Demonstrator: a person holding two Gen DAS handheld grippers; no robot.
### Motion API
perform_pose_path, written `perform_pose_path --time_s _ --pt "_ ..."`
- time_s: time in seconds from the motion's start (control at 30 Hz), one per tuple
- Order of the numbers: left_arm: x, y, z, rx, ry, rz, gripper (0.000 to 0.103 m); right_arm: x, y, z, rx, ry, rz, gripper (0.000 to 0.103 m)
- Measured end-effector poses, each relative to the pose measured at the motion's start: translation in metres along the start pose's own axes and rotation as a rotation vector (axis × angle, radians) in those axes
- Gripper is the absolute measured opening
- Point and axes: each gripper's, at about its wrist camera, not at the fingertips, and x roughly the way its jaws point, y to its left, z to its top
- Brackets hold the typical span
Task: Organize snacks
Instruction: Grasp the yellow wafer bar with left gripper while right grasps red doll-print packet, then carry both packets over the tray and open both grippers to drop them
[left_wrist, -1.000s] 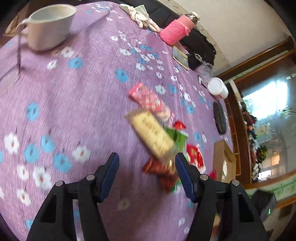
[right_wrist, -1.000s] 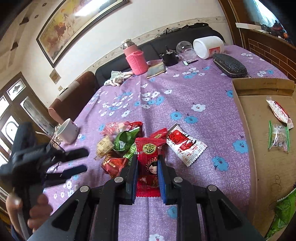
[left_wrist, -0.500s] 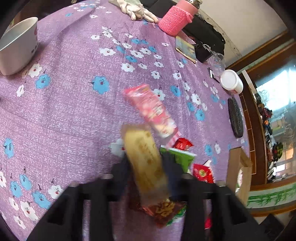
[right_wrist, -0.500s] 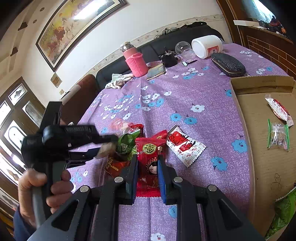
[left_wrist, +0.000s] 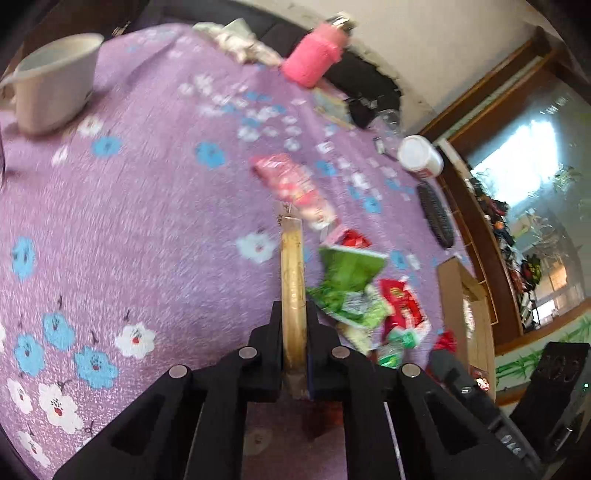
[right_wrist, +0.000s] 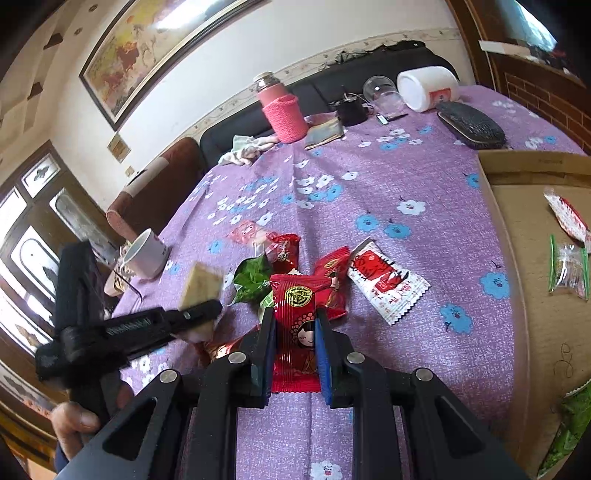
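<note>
Two grippers each clamp a snack: cardboard box at three o'clock, right gripper pinching the red packet, left gripper squeezing the tan bar edge-on. Lift each clear of the pile before carrying boxward.

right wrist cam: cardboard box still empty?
No, the cardboard box already holds a red-and-white packet and a clear green-edged packet.
</note>
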Motion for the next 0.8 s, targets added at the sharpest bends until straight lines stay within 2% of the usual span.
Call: perform_pose_path --time_s 0.13,0.27,0.63,0.8 --pt "-0.011 -0.016 -0.001 0.092 -0.063 0.031 0.009 0.002 0.002 0.000 -0.017 0.000 -0.005 0.021" --pt "-0.011 -0.027 -0.003 0.144 -0.067 0.041 0.009 0.005 0.001 -0.002 -0.015 0.007 -0.015 0.021" --pt "-0.018 -0.063 -0.021 0.318 -0.143 0.103 0.009 0.002 -0.002 -0.001 0.001 0.002 -0.014 0.021" --pt "-0.024 -0.071 -0.024 0.358 -0.190 0.110 0.009 0.001 -0.003 -0.001 0.007 -0.004 -0.017 0.021"
